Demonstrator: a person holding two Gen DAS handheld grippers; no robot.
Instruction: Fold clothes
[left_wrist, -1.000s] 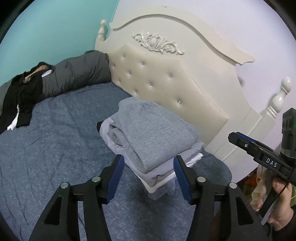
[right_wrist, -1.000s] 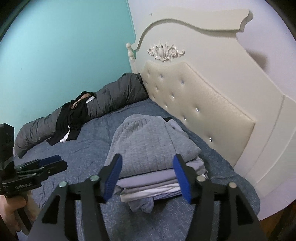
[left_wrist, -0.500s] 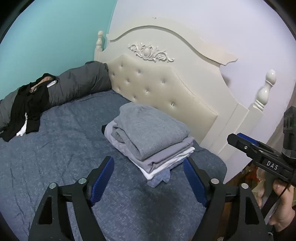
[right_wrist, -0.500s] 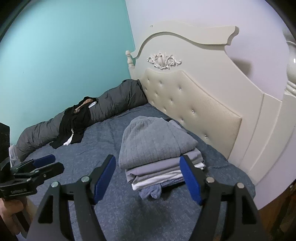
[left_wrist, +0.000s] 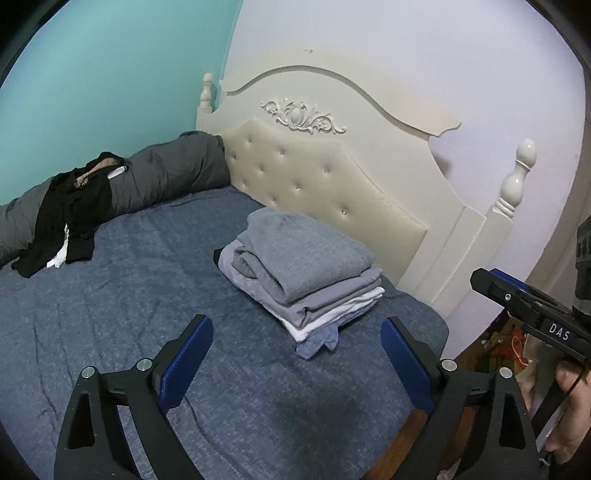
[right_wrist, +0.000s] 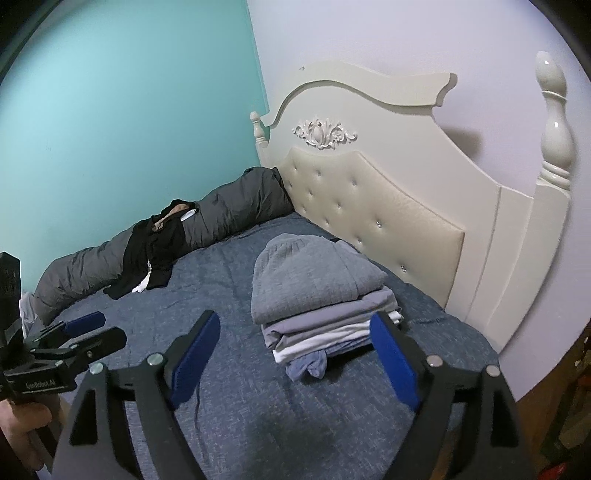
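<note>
Both my left gripper (left_wrist: 297, 356) and right gripper (right_wrist: 295, 356) hang spread wide, holding nothing. The folded stack (left_wrist: 303, 273) sits on the bed (left_wrist: 110, 295) near the headboard (left_wrist: 332, 184). Risk: bottom blue piece (left_wrist: 317, 341) pokes out; snagging it could topple the pile.

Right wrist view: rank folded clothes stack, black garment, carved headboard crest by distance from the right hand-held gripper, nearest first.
From the right hand-held gripper, open:
1. Folded clothes stack: just ahead, between the fingers' line of sight, near the headboard.
2. Black garment: farther back on the left, draped over the grey duvet roll.
3. Carved headboard crest: farthest, high on the headboard.
</note>
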